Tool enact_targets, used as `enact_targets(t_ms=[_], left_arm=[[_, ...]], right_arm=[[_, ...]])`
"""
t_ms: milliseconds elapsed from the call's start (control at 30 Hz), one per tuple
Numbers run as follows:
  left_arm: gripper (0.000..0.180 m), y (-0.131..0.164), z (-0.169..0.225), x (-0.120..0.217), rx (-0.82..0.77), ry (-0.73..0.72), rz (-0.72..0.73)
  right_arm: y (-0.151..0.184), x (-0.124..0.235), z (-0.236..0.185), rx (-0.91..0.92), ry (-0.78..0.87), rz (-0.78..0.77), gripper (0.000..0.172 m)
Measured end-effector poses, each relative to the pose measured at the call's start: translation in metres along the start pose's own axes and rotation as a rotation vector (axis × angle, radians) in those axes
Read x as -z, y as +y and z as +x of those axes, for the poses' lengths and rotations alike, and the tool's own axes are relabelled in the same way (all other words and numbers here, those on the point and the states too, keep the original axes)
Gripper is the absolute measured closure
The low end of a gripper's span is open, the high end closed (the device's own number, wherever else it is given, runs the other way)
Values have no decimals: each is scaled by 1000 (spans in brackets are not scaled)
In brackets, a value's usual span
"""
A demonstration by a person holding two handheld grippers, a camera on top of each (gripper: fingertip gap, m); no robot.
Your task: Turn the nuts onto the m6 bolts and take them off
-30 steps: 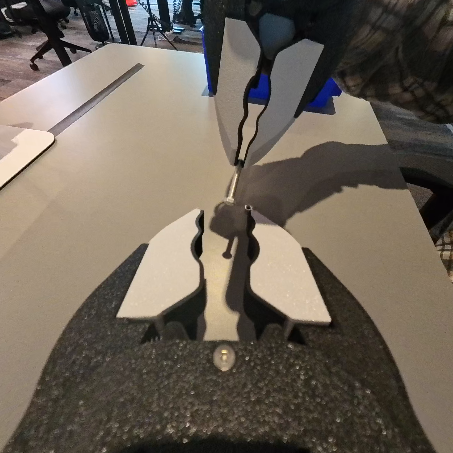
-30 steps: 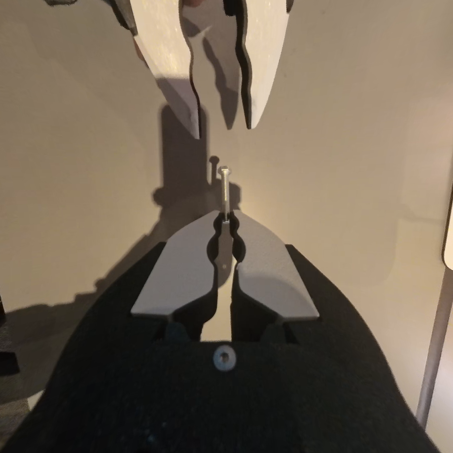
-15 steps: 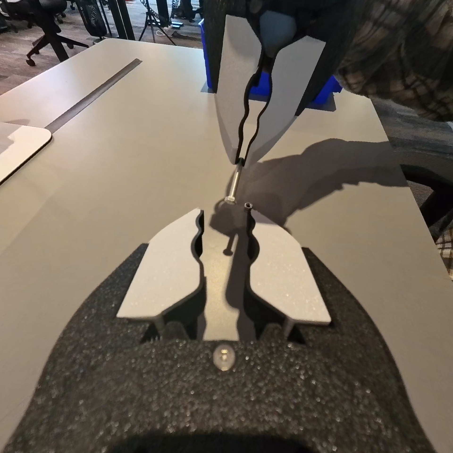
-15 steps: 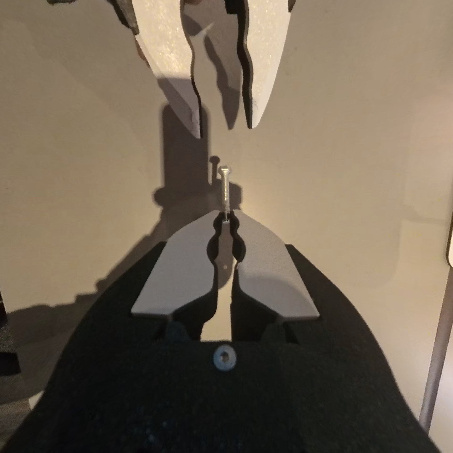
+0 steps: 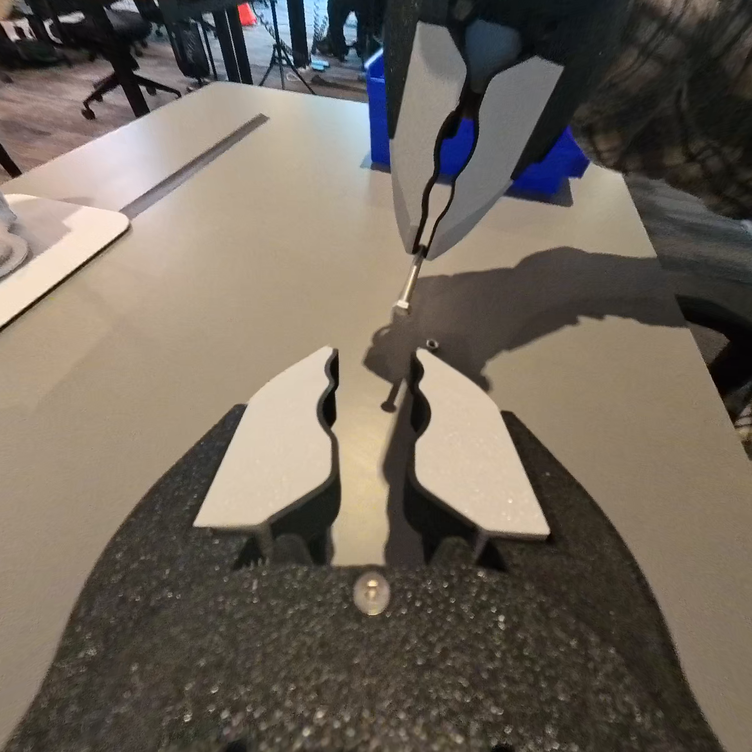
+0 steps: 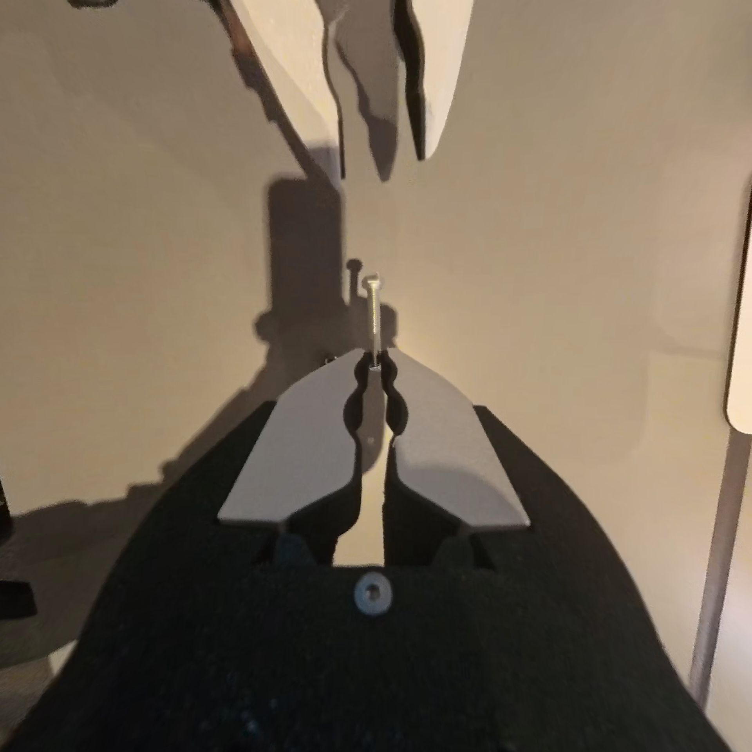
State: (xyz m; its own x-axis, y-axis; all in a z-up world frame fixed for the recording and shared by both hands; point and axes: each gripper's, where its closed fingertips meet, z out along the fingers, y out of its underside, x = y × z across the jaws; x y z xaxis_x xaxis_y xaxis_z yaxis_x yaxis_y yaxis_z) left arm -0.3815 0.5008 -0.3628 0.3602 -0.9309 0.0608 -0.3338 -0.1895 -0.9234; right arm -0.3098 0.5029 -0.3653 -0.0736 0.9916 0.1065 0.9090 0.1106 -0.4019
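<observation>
right gripper (image 6: pixel 375 360) pinching bolt (image 6: pixel 373 317) tip, head pointing out | left gripper (image 5: pixel 376 358) gaping empty | nut (image 5: pixel 432 344) lying just beyond its right fingertip

A big grey table (image 5: pixel 244 264) is lying under the fingers. A blue box (image 5: pixel 549 162) is sitting far past the fingertips. A white board (image 5: pixel 61 244) is lying off to the left. Black chairs (image 5: pixel 122 61) are standing far behind the table.

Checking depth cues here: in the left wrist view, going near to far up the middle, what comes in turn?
Open left tool → small metal nut on the grey table → silver bolt → right tool gripping it → blue bin.
</observation>
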Motion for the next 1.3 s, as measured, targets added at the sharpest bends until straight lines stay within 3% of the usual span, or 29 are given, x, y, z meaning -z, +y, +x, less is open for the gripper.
enact_targets(t_ms=[100, 767, 1300], left_arm=[[147, 1, 1, 0, 44, 32, 2], [149, -12, 18, -4, -31, 50, 49], [159, 1, 25, -18, -70, 48, -36]], right_arm=[[-2, 5, 1, 7, 17, -10, 166], [-21, 2, -9, 43, 1, -11, 166], [-45, -1, -11, 93, -13, -14, 167]])
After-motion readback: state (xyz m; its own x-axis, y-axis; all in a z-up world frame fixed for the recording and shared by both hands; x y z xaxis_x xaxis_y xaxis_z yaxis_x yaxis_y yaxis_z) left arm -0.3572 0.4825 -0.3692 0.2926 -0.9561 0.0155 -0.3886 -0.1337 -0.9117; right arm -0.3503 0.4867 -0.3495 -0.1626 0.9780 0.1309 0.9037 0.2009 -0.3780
